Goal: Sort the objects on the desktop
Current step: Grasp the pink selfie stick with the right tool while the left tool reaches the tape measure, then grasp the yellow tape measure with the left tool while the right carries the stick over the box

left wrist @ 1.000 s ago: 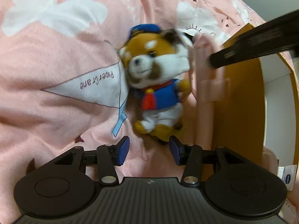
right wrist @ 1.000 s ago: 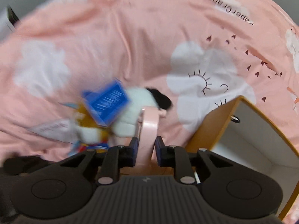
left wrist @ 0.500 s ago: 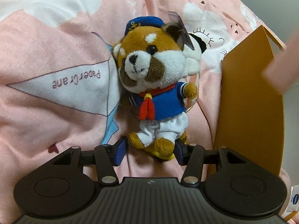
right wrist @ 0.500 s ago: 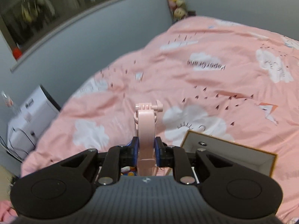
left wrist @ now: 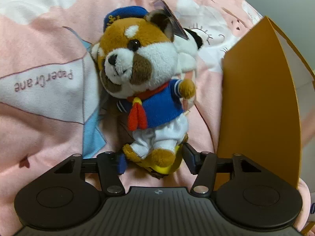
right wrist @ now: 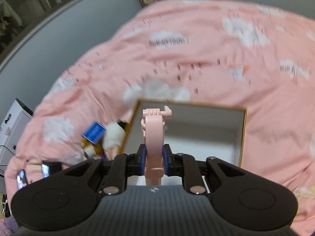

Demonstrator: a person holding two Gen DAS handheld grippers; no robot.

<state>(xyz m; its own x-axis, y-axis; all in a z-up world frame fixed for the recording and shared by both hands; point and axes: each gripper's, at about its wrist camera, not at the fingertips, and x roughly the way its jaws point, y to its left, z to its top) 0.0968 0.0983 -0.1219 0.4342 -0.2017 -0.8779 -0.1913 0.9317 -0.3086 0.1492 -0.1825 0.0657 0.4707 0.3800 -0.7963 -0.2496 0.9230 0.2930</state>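
A red-panda plush [left wrist: 145, 74] in a blue sailor suit lies on its back on the pink bedspread, its feet resting on a small yellow object [left wrist: 167, 169]. My left gripper [left wrist: 155, 161] is open and straddles those feet, with a blue pad on each side. An orange box [left wrist: 259, 102] with a white inside stands just right of the plush. My right gripper [right wrist: 153, 157] is shut on a pink handle with a mount head [right wrist: 154, 135] and holds it above the open orange box [right wrist: 243, 133]. The plush [right wrist: 114, 135] and its blue tag [right wrist: 94, 132] show left of the box.
A pink bedspread [left wrist: 39, 118] with white clouds and "PaperCrane" print covers the whole surface. Beyond the bed are a grey wall [right wrist: 78, 39] and a white unit [right wrist: 13, 125] at the far left. A window ledge runs along the top left.
My left gripper has closed in on the plush, whose feet now lie between its fingers. My right gripper has carried the pink handle up from beside the plush to above the box.
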